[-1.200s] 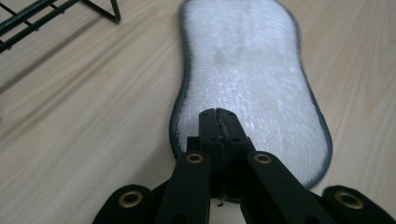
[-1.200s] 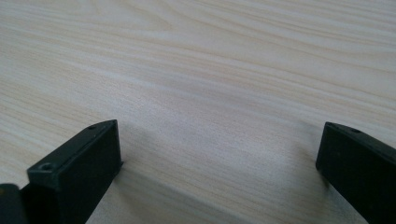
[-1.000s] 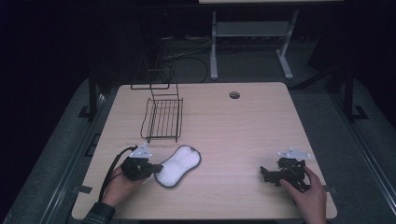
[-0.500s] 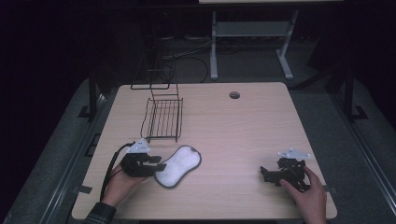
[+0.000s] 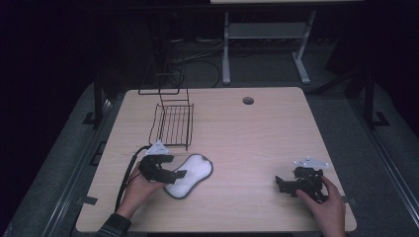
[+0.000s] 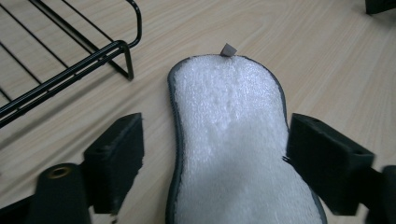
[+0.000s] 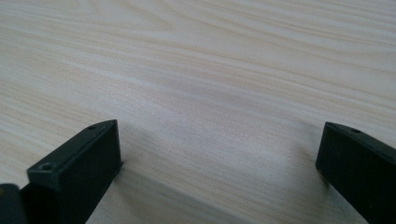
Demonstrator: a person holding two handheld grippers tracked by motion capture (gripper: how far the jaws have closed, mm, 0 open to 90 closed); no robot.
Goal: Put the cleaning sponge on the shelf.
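Pad: white, soft, light; lower left of high view, flat on worktop, beside wire rack.
Left hand-held gripper: released, jaws straddling pad.
Right hand-held gripper: released, empty.
Hold: likely pinch at narrow waist.

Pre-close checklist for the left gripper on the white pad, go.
1. Left gripper jaws open: ok, spread wide.
2. White pad between the jaws: ok, its narrow waist lies in the gap, with table showing beside its left edge.
3. Pad flat on the table: ok, no folded edge visible.
4. Wire rack out of the closing path: ok, it stands beyond the left jaw, apart from the pad.
5. Jaw tips low enough to catch the pad's edge: cannot tell.
6. Right gripper out of the way: ok, open over bare table at the far side.
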